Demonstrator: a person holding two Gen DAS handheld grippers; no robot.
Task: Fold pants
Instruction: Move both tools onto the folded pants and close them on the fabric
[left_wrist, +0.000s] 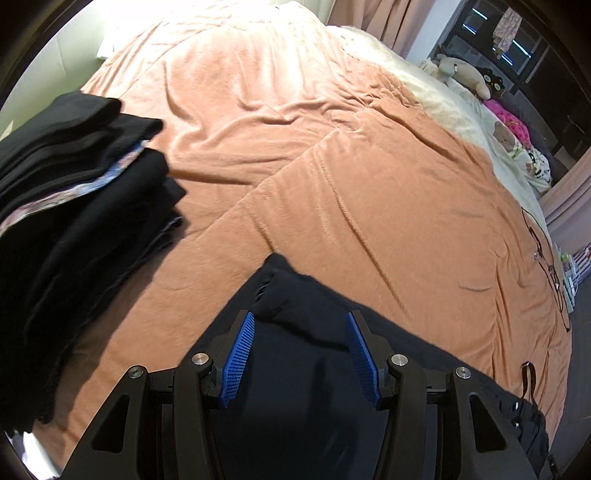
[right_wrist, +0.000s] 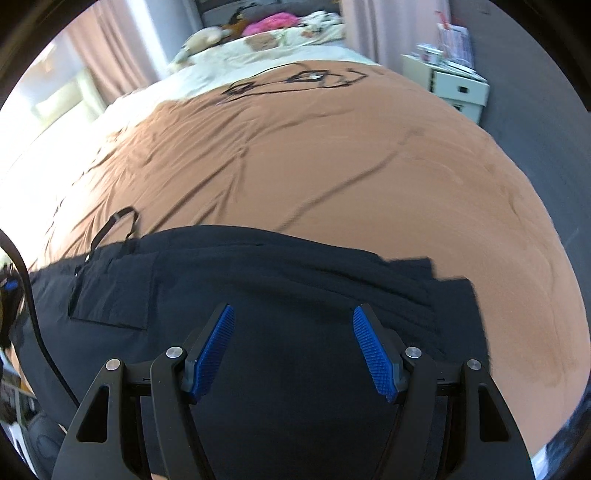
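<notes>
A: Where are the pants (right_wrist: 295, 280)?

B: Flat on the bed (right_wrist: 332, 166), on the orange blanket, right under both tools. They look part-folded already, with layered edges at one end.

A: Which way do they run?

B: Crosswise to both fingers, I'd say. In the right wrist view the dark cloth spans left to right, with a pocket (right_wrist: 110, 291) and a strap (right_wrist: 114, 221) toward the left and the stacked edges toward the right. In the left wrist view one end of the cloth, with a ragged corner (left_wrist: 273, 284), lies just ahead of the fingers.

A: And the left hand-held gripper (left_wrist: 299, 354)?

B: Released, jaws spread wide, nothing between the blue pads (left_wrist: 240, 354). Cloth lies beneath and ahead of it. I can't tell if the tips touch it.

A: The right hand-held gripper (right_wrist: 293, 350)?

B: Also released and empty, over the middle of the fabric.

A: Which is nearer an edge worth grabbing?

B: Probably the left, with that corner just ahead of its tips. The right would have to go out to the stacked edges. Then each could pinch an end and carry it across.

A: Anything else about?

B: A pile of dark folded clothes (left_wrist: 74, 192) lies to the left, apart from the pants.
</notes>
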